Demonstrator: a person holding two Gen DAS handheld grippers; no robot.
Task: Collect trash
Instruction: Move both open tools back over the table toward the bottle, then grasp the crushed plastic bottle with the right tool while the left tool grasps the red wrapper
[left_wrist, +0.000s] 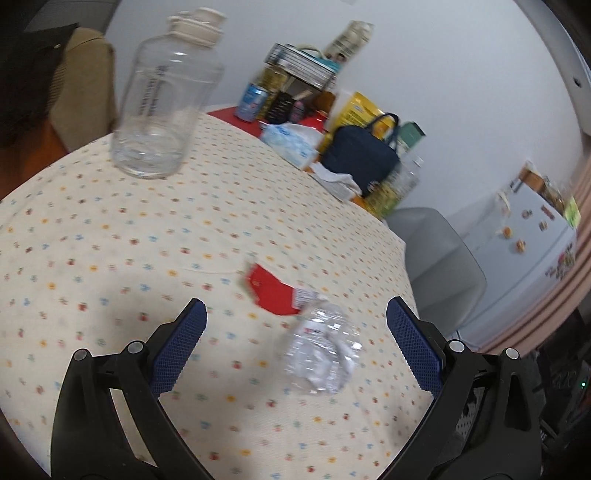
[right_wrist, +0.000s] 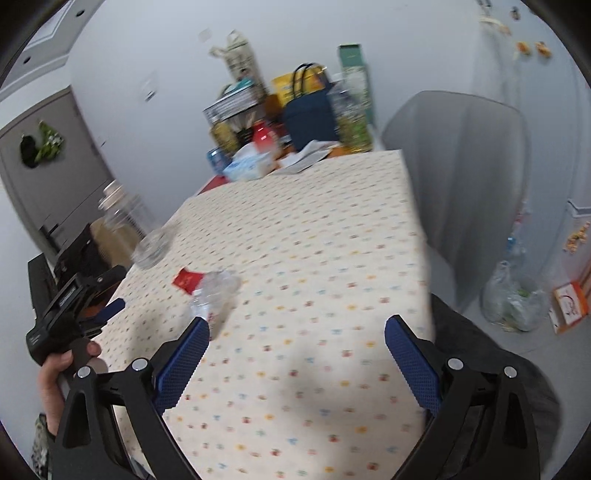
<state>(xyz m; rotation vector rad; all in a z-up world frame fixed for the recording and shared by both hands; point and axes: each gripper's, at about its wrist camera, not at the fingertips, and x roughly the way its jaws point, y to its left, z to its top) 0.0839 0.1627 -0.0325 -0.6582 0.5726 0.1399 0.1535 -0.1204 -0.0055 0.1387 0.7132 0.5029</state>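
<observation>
A crumpled clear plastic bottle (left_wrist: 322, 350) lies on the patterned tablecloth (left_wrist: 110, 240), with a red wrapper (left_wrist: 273, 290) just beyond it. My left gripper (left_wrist: 295, 314) is open and empty, just short of the bottle, which lies between its fingers toward the right one. In the right wrist view the bottle (right_wrist: 216, 291) and wrapper (right_wrist: 187, 280) lie at the table's left side. My right gripper (right_wrist: 297, 330) is open and empty over the near middle of the table. The left gripper's body (right_wrist: 74, 314) shows at the left edge, held by a hand.
An upright clear jar with a white lid (left_wrist: 166, 99) stands at the far left of the table. Cans, a tissue pack, a navy bag (left_wrist: 362, 155) and boxes crowd the far end. A grey chair (right_wrist: 461, 177) stands to the right. A clear plastic bag (right_wrist: 513, 299) sits on the floor.
</observation>
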